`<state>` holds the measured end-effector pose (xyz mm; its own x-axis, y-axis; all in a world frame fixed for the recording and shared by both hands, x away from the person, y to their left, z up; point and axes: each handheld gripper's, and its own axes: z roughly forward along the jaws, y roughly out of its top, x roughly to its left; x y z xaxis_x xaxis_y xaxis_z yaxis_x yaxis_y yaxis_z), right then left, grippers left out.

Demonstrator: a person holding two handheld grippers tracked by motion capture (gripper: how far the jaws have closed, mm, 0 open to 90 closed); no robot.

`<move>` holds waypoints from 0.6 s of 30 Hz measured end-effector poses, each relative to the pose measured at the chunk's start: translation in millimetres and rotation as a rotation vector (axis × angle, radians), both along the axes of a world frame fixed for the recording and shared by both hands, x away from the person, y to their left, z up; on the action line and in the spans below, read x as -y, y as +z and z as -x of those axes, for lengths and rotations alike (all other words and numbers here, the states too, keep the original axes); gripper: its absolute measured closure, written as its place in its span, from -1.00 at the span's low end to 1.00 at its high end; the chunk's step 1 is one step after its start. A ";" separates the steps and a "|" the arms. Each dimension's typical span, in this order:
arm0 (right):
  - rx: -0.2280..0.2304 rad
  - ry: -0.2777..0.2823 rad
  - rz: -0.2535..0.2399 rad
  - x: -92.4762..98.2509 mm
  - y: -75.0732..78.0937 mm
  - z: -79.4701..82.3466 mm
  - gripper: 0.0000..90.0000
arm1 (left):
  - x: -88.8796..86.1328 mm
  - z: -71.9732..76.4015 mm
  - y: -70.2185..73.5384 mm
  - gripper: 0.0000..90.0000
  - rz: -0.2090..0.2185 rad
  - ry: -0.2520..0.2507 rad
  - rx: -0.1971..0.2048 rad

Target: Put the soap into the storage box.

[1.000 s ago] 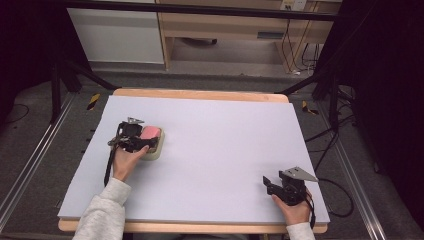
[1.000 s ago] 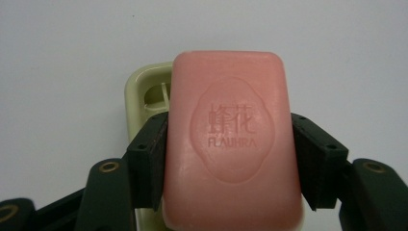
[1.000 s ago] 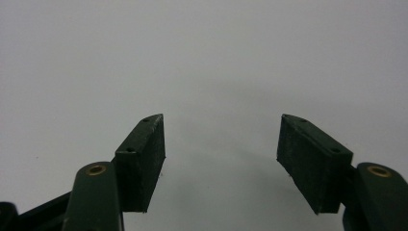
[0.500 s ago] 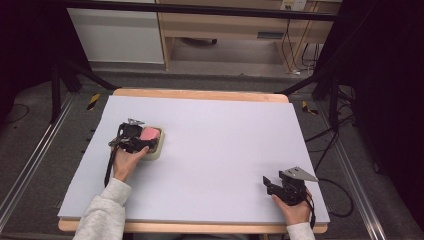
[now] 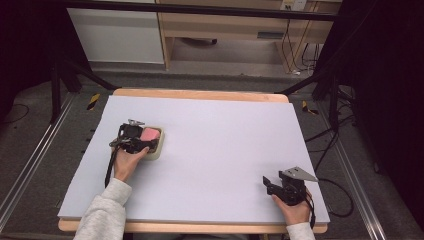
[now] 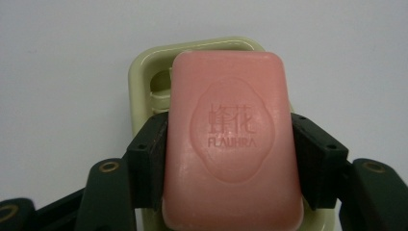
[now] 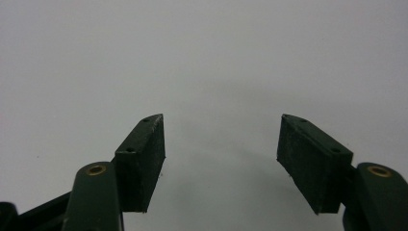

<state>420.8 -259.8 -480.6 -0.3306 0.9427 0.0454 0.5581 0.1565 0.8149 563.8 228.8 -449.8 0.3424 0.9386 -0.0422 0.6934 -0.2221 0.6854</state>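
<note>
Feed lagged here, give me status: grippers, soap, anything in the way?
Left gripper shut on pink soap over dish. Right gripper open, holding nothing. Nothing in the way.

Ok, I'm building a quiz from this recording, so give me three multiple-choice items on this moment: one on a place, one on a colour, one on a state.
1. Where on the table is the soap dish?
A. left half
B. right half
C. far right corner

2. What colour is the soap bar?
A. blue
B. pink
C. white

3. What state is the right gripper in?
A. shut on the soap
B. shut on nothing
C. open, holding nothing

Answers:
1. A: the high view shows the dish left of the middle, by the left gripper.
2. B: the left gripper view shows a pink bar between that gripper's jaws.
3. C: the right gripper view shows its jaws wide apart over bare table.
</note>
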 end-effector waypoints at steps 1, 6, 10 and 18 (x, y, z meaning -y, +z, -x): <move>0.000 0.001 0.000 0.1 0.0 0.0 -0.25 | 0.4 -0.1 -0.5 -0.17 -0.002 0.000 -0.001; 0.001 0.000 0.000 0.1 0.0 0.0 -0.25 | 1.8 -0.7 -2.1 -0.17 -0.009 0.002 -0.001; 0.001 0.000 -0.001 0.0 0.1 0.0 -0.25 | 2.0 -0.8 -2.8 -0.17 -0.007 0.004 0.000; 0.000 0.001 0.000 0.1 0.0 0.0 -0.26 | 1.2 -1.4 -4.1 -0.17 0.007 0.009 -0.001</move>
